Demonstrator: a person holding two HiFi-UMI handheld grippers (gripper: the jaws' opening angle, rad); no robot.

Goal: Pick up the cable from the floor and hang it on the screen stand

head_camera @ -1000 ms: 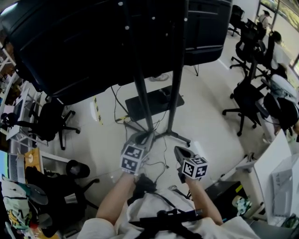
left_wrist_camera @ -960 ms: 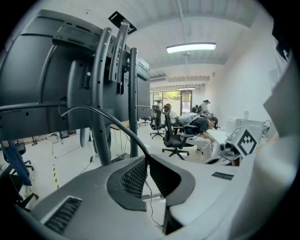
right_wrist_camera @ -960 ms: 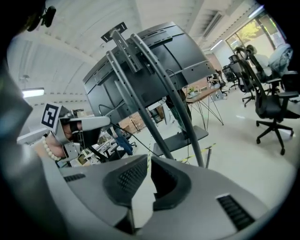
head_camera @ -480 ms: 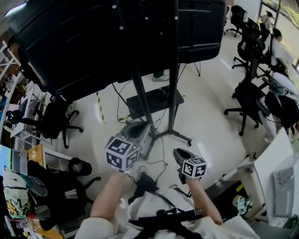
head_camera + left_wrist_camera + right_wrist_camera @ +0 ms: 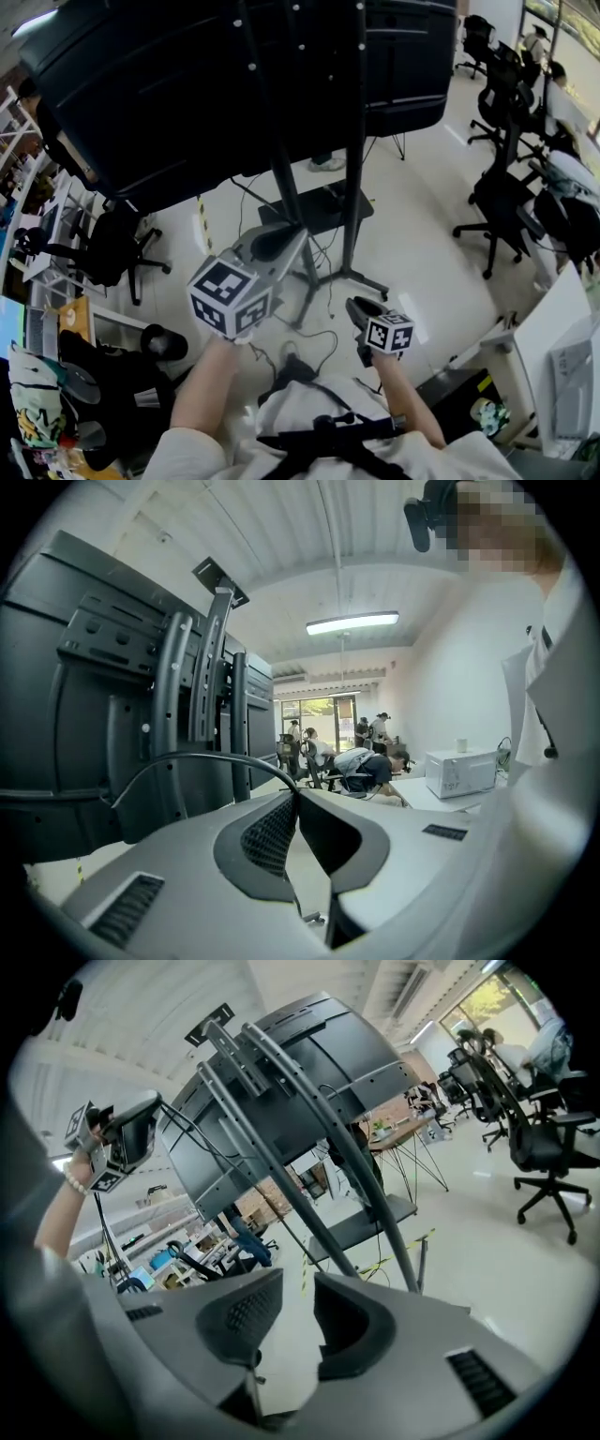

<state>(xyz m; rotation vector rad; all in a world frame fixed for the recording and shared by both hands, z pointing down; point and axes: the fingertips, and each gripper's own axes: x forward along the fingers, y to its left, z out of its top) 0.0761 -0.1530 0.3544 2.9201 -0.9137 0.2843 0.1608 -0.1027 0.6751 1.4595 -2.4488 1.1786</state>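
The pick-up looks done and the hanging remains: the left claw (image 5: 298, 797) is pinched together on the thin black cable (image 5: 192, 755), held up off the pale floor (image 5: 422, 225). The cable arches out of its tips toward the black metal screen stand (image 5: 199, 677) close ahead, not visibly resting on it. The right claw (image 5: 298, 1281), lower down, has just been opening and stands empty.

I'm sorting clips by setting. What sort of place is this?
Probably an open office or lab: swivel chairs beside desks, people seated working in the background, and a big screen on a floor stand.
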